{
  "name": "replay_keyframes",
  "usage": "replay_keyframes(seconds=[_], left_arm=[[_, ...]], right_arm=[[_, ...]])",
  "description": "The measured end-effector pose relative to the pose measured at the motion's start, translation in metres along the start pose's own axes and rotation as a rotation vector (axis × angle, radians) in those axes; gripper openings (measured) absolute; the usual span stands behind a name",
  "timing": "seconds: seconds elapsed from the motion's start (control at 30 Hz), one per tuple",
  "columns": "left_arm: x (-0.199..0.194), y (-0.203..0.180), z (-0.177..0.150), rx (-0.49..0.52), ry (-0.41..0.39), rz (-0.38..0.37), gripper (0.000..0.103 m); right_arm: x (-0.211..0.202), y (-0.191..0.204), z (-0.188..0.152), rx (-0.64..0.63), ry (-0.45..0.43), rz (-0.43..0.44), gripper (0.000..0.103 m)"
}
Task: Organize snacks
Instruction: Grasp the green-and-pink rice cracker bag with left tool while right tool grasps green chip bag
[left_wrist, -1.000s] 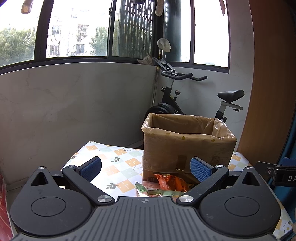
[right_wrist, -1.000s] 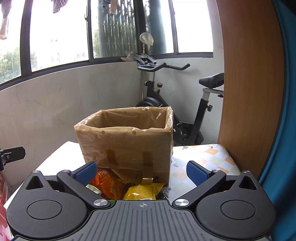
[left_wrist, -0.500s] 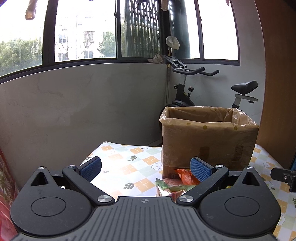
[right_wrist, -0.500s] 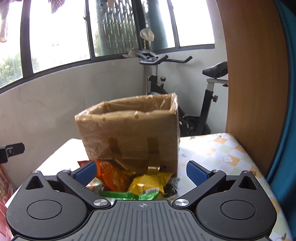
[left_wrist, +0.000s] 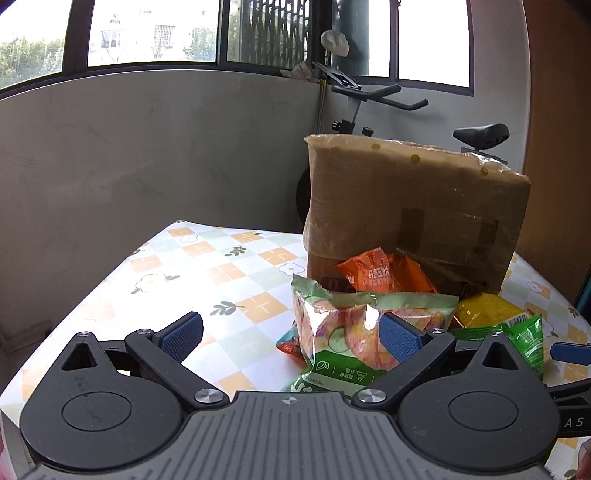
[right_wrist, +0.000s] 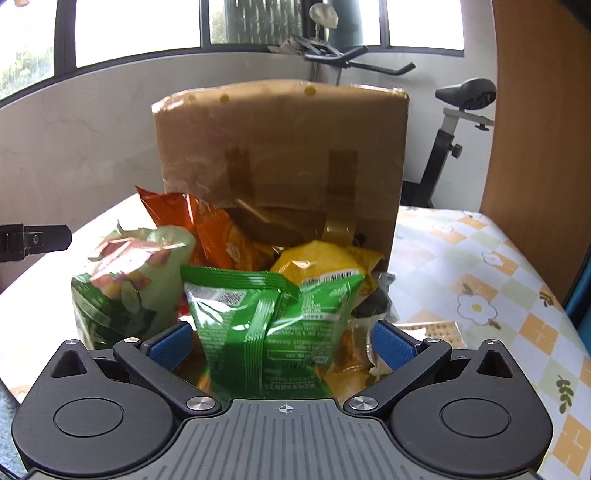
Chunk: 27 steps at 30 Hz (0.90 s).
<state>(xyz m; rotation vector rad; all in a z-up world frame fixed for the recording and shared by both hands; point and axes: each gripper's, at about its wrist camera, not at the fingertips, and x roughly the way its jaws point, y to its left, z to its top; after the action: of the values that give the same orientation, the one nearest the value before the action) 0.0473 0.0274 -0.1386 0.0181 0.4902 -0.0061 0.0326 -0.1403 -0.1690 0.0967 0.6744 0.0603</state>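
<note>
Our right gripper (right_wrist: 282, 341) was open wide, and the green bag (right_wrist: 269, 325) sat between its fingers, not squeezed. Our left gripper (left_wrist: 291, 334) was open wide too, with the pale bag (left_wrist: 347, 332) just by its right finger. All the snacks lay in a pile on the table (left_wrist: 207, 280). Behind the green bag we saw a yellow bag (right_wrist: 317, 264) and an orange bag (right_wrist: 207, 229). The orange bag leaned on the big brown box (right_wrist: 280, 147). Far back stood a bike (right_wrist: 450, 122) and the windows (left_wrist: 155, 33).
</note>
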Motion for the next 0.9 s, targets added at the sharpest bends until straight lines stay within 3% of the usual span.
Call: replay_keyframes(seconds=[0.2, 0.37, 0.47, 0.9], left_arm=[[0.014, -0.008, -0.012, 0.030, 0.014, -0.025, 0.102], [0.017, -0.012, -0.021, 0.051, 0.022, -0.055, 0.102], [0.020, -0.017, -0.024, 0.066, 0.008, -0.093, 0.102], [0.027, -0.017, -0.029, 0.049, 0.021, -0.118, 0.102]], right_arm=[[0.019, -0.006, -0.012, 0.057, 0.064, 0.021, 0.101], [0.017, -0.014, -0.015, 0.106, 0.043, 0.085, 0.080], [0.014, -0.014, -0.017, 0.108, 0.035, 0.108, 0.074], [0.008, -0.022, -0.021, 0.131, 0.002, 0.110, 0.071]])
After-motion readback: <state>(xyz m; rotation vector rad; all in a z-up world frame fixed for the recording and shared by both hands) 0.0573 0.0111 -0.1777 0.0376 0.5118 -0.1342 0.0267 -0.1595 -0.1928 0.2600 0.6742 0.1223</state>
